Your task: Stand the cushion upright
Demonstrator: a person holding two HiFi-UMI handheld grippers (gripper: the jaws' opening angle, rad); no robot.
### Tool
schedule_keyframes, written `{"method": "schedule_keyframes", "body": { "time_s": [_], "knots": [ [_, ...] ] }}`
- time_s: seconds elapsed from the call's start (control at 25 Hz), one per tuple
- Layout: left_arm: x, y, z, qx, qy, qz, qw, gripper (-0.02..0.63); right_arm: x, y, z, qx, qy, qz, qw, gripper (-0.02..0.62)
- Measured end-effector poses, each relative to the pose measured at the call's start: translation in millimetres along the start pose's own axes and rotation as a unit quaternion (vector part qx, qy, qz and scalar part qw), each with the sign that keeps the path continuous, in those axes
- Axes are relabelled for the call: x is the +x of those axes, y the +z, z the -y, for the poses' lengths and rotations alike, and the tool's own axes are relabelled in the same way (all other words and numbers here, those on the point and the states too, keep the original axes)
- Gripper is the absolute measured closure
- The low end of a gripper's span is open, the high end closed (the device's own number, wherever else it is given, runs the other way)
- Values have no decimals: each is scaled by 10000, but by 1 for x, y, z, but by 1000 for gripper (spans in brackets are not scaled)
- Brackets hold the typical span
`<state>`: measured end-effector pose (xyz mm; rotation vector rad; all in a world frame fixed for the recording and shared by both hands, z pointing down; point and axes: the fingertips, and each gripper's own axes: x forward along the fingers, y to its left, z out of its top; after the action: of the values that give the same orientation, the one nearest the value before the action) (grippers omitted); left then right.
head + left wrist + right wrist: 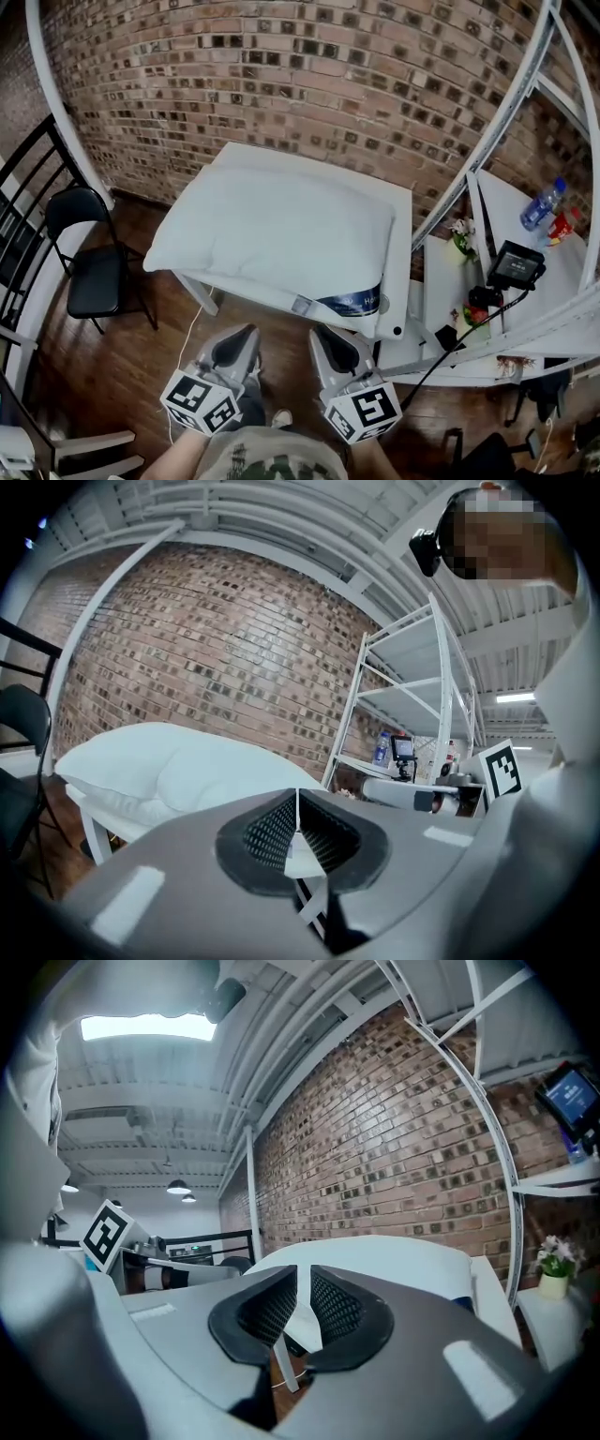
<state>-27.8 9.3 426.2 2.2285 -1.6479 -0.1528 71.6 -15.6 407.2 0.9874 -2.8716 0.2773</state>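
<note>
The white cushion (277, 234) lies flat on the small white worktop (401, 253) by the brick wall (281, 75). Short of its near edge, the left tool (246, 333) is closed tight and empty; the right tool (323, 336) has its jaws a slit apart, gripping nothing.

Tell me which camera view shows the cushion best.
The head view: the whole cushion lies flat on the white table. The left gripper view shows its side; the right gripper view only a partly hidden end.
</note>
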Motion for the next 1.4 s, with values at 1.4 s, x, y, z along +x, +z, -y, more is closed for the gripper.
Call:
{"method": "schedule_keyframes", "body": {
  "time_s": [1.4],
  "knots": [
    [155,138,-288,55,-85,-769,9970,463,146,39,196,259,-1750,-723,9816,506]
  ]
}}
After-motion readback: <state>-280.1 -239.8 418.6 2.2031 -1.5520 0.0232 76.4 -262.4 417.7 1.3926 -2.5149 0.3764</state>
